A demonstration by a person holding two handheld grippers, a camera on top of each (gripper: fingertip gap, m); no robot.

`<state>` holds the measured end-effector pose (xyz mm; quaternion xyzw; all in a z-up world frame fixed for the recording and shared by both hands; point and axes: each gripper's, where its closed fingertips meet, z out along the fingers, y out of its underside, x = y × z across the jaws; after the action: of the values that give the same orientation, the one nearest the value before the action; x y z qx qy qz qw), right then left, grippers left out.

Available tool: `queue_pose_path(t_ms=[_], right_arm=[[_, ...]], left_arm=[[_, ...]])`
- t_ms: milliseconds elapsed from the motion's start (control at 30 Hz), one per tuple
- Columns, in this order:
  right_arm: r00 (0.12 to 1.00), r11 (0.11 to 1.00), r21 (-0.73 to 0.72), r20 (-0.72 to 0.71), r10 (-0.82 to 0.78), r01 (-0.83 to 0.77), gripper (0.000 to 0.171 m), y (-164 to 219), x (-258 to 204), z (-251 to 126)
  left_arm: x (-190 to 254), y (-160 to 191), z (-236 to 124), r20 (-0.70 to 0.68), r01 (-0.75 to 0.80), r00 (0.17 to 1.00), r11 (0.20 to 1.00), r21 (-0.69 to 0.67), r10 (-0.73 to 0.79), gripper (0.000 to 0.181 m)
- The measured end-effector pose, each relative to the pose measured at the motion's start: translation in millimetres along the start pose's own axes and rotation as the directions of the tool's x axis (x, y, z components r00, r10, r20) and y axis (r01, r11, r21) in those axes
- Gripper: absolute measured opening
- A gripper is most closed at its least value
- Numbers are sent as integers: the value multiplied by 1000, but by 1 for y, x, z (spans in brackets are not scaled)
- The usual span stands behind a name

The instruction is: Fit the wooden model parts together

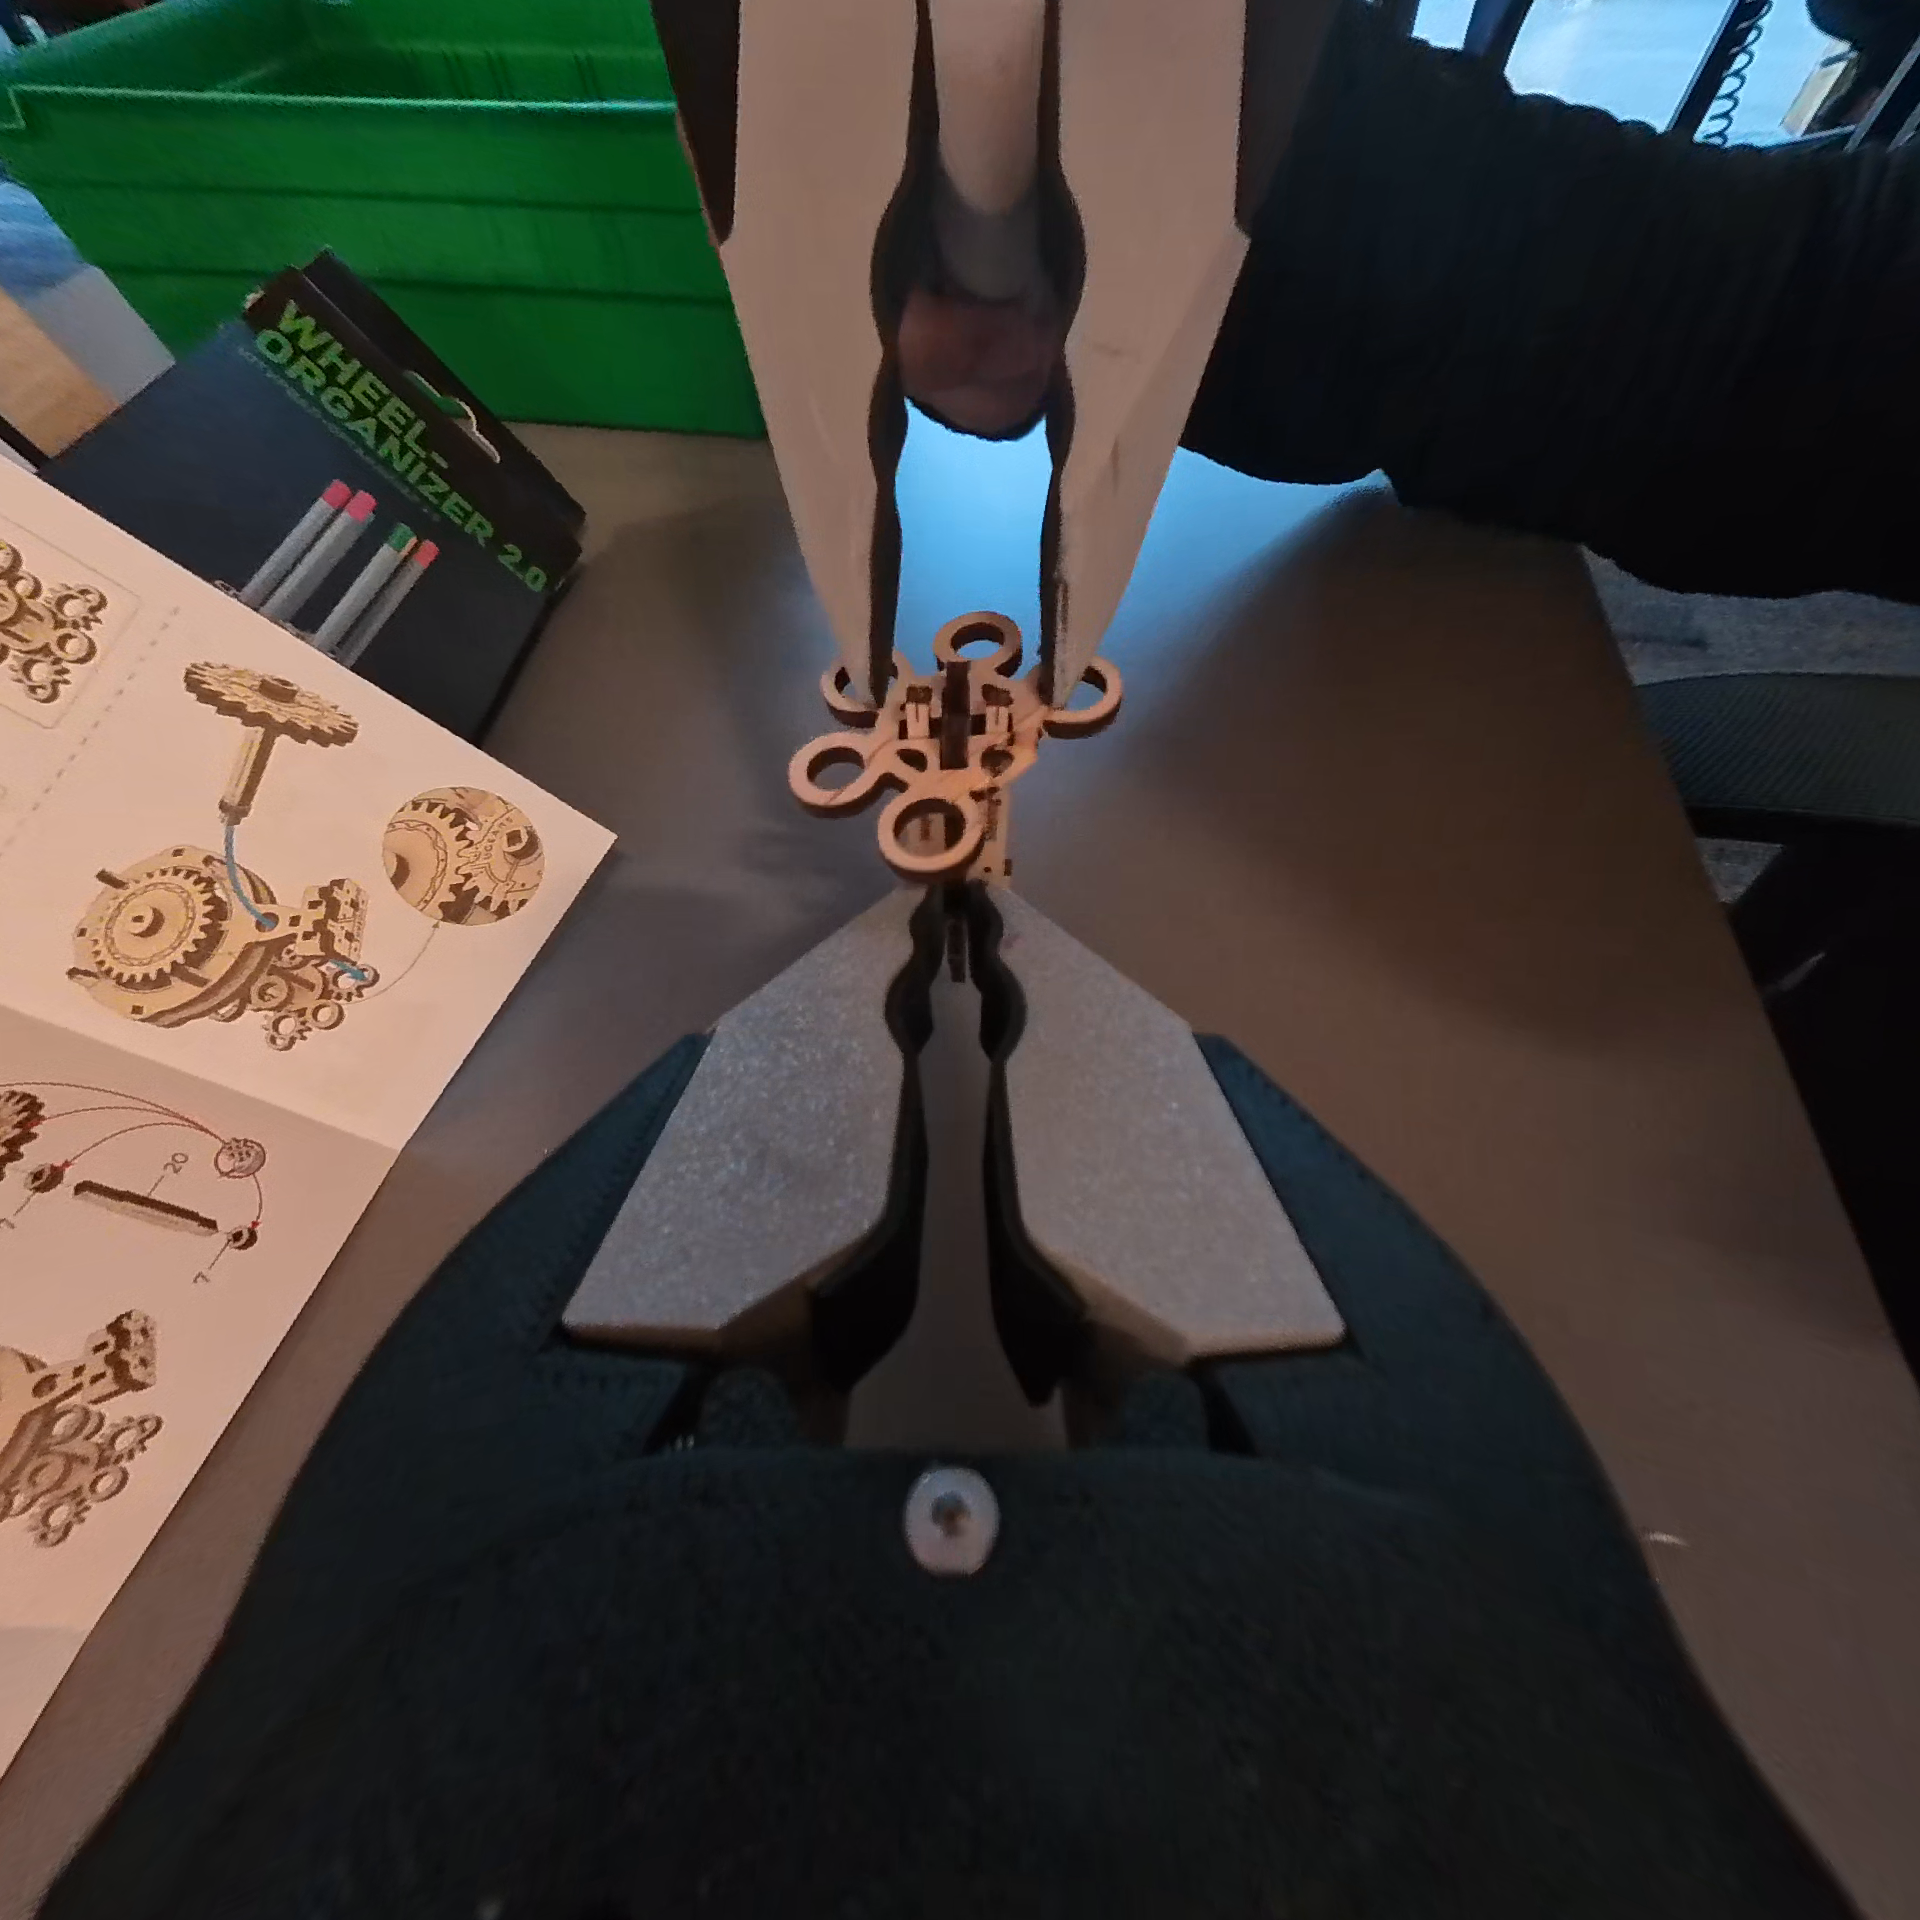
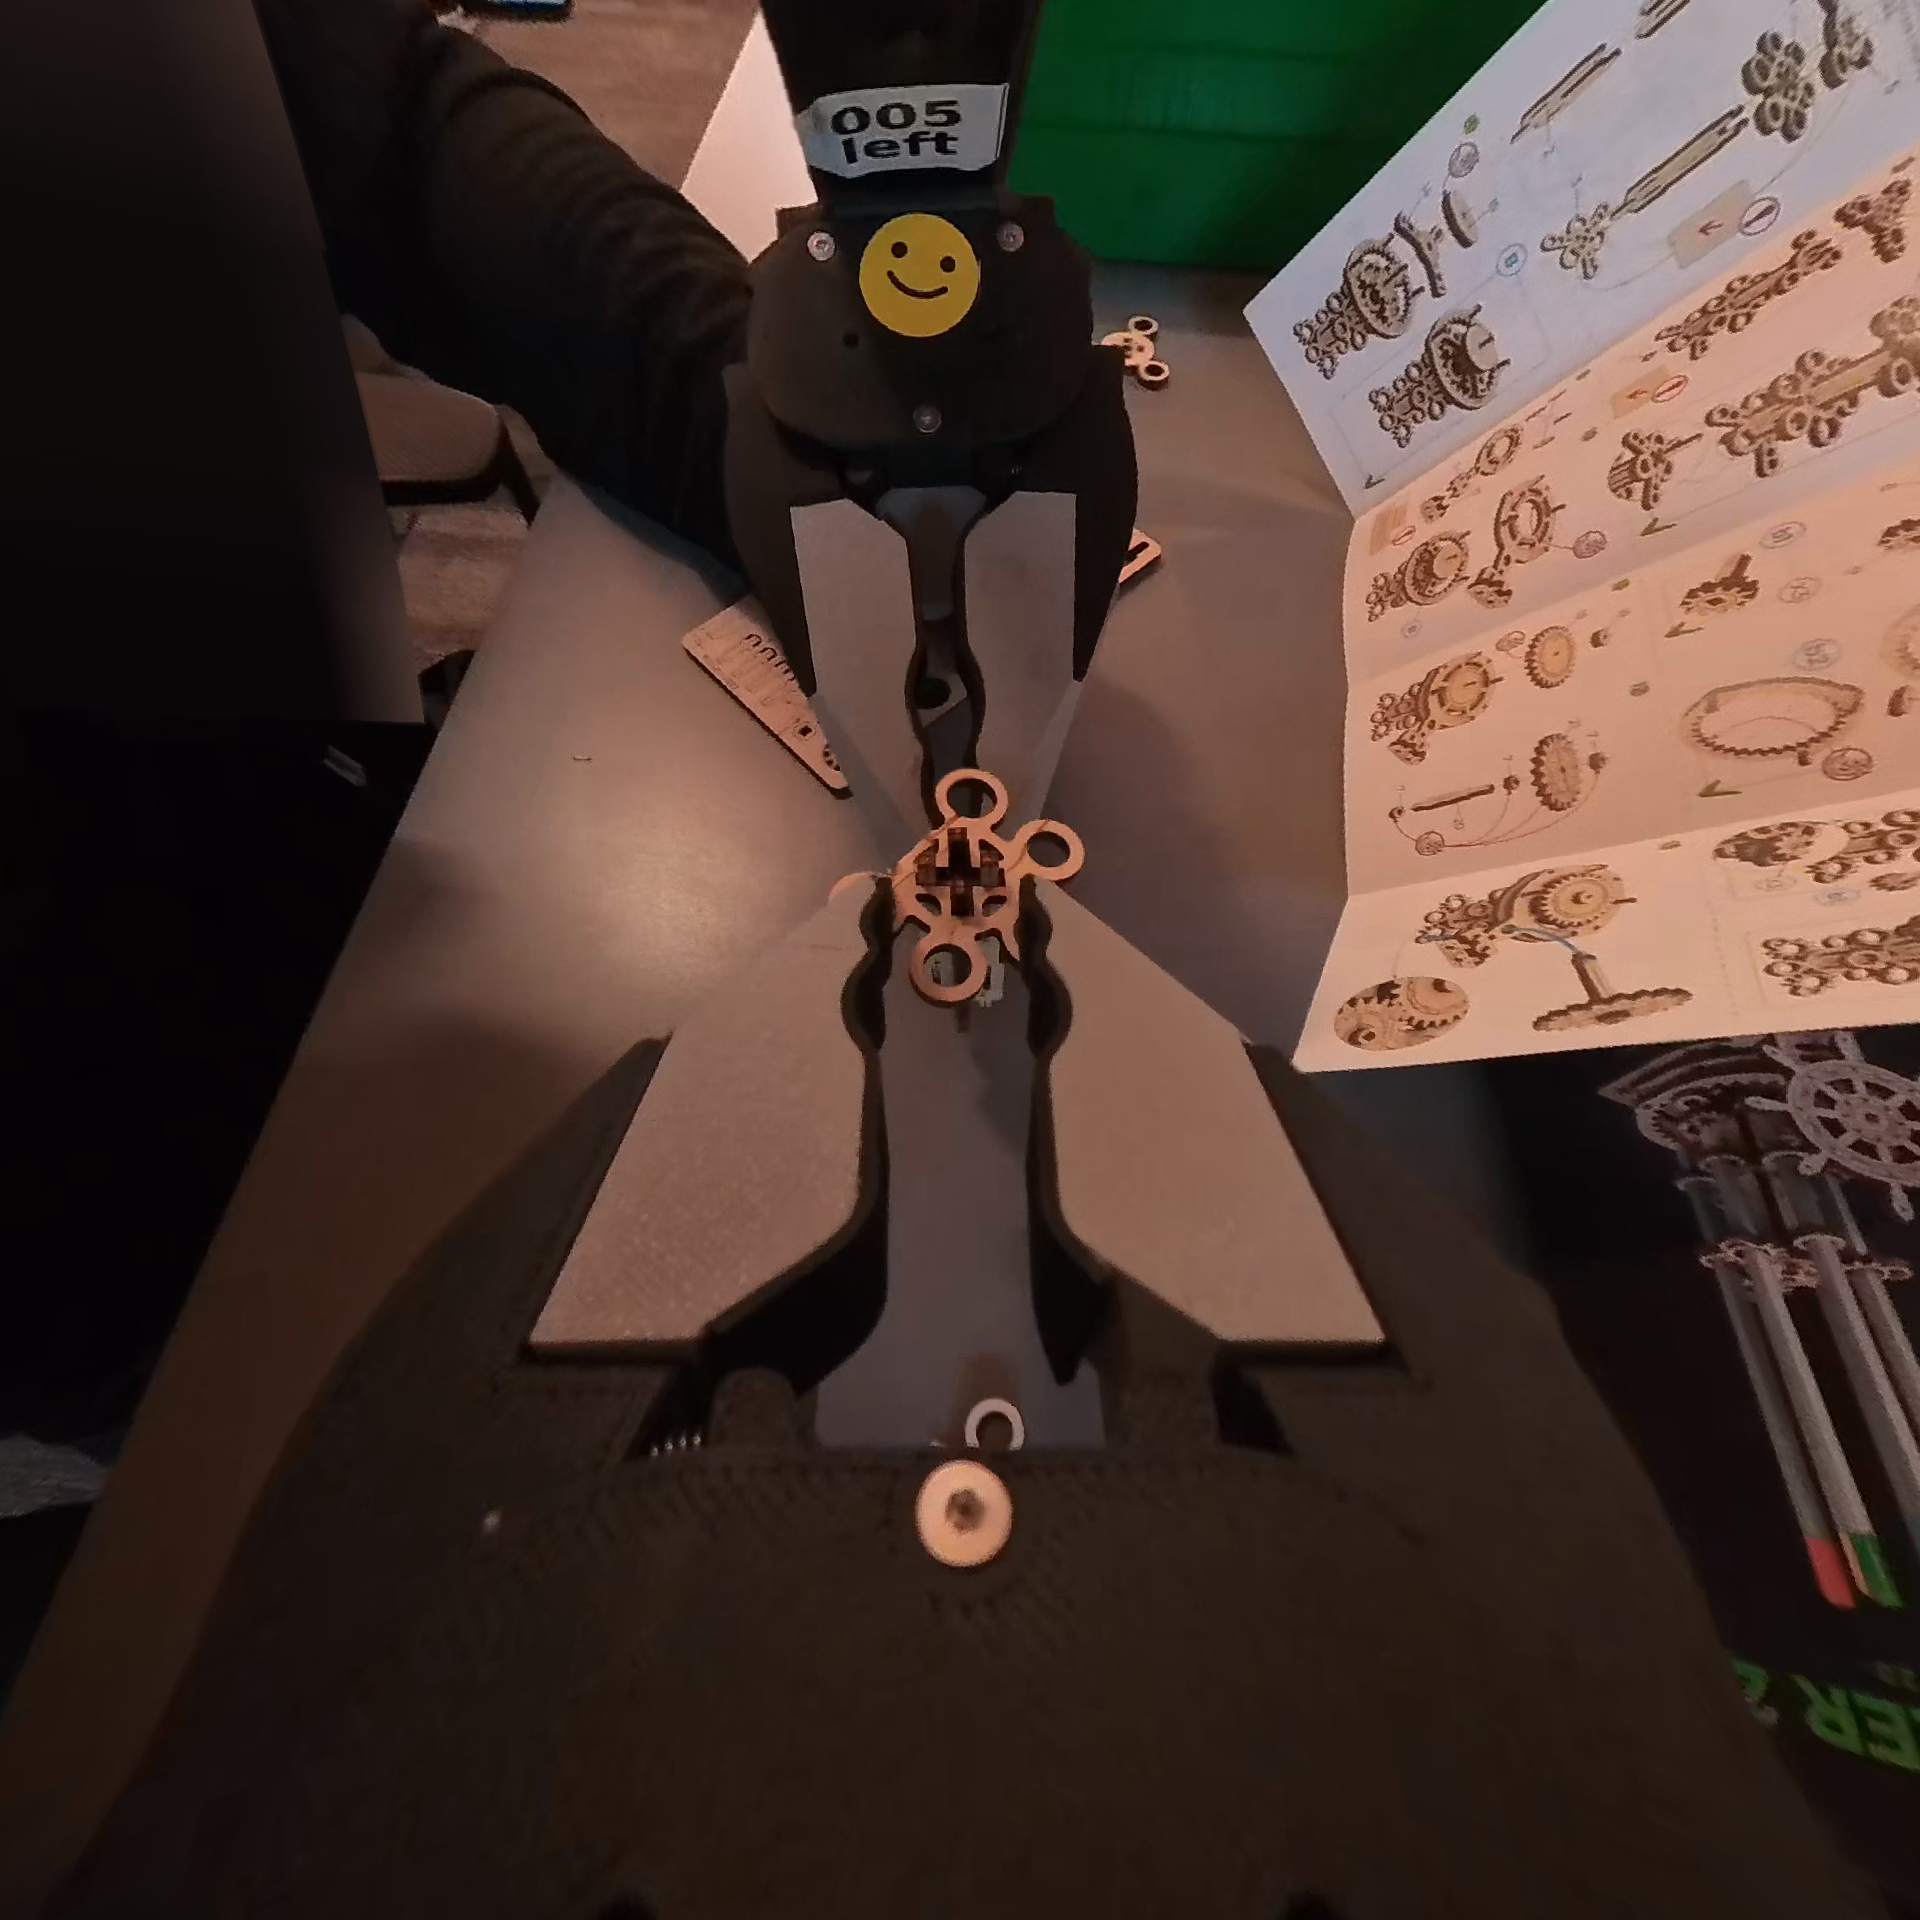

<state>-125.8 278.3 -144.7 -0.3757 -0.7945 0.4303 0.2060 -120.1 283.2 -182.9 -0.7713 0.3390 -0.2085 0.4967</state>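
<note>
A flat wooden plate with several ring-shaped lobes [image 1: 862, 774] is held above the grey table [image 1: 1351, 883]. Small dark tabs stand up at its centre. My right gripper [image 2: 956, 912] is shut on the plate [image 2: 940, 966], one finger on each side; in the left wrist view it [image 1: 961, 686] comes in from the top. My left gripper [image 1: 956, 925] faces it and is shut on a thin wooden piece [image 1: 995, 847] that sits under the plate's near edge. In the right wrist view the left gripper [image 2: 948, 779] ends just behind the plate.
An unfolded instruction sheet [image 1: 208, 883] [image 2: 1610, 675] and a dark product box [image 1: 343, 499] lie on the table. A green bin [image 1: 364, 208] stands behind them. A cut-out wooden sheet [image 2: 758, 675] and a small ringed part [image 2: 1138, 353] lie farther off. A dark sleeve [image 1: 1558, 312] crosses above. The tips of both grippers are at nearly the same place.
</note>
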Motion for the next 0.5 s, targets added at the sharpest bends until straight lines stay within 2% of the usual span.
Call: queue_pose_path(t_ms=[500], right_arm=[[999,997,72,21,39,-41,11,-7,2,3]], left_arm=[[-3,-2,-3,13,15,1000,1000,9,-15,1]])
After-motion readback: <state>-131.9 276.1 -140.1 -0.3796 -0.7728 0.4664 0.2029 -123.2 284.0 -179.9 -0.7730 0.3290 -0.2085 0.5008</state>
